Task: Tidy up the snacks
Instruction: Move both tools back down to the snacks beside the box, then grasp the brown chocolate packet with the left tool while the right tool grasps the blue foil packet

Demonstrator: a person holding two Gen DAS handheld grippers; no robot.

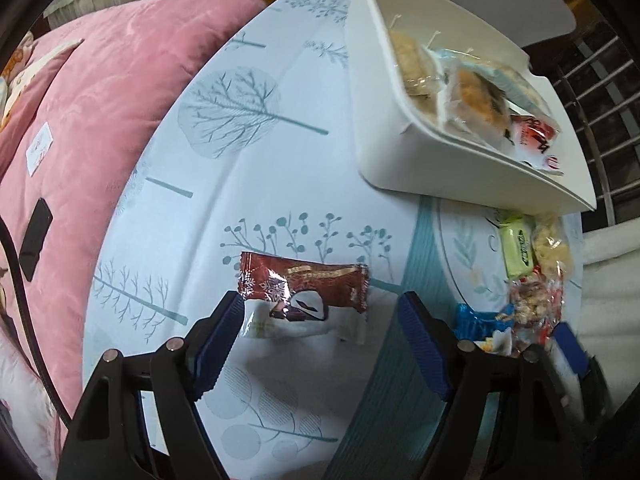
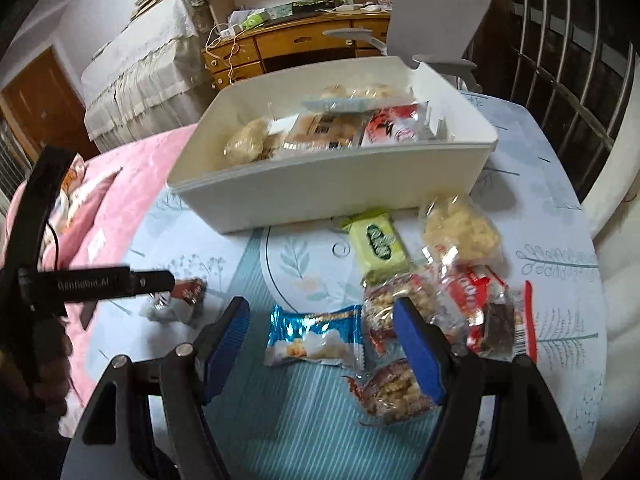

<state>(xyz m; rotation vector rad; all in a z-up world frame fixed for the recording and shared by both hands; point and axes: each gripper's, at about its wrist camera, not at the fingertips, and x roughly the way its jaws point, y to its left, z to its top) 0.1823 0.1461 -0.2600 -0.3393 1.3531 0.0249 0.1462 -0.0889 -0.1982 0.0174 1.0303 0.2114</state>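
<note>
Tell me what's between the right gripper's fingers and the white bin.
In the right wrist view, the blue packet lies nearest the right gripper, then bare bedsheet up to the white bin; the green packet sits just right.

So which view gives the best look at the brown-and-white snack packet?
The left wrist view: the brown-and-white snack packet lies whole and centred just beyond the open left gripper. In the right wrist view it sits small at the left, partly hidden behind the left gripper's black body.

White bin [image 2: 320,192], tree-patterned blue tablecloth [image 1: 256,168]
</note>
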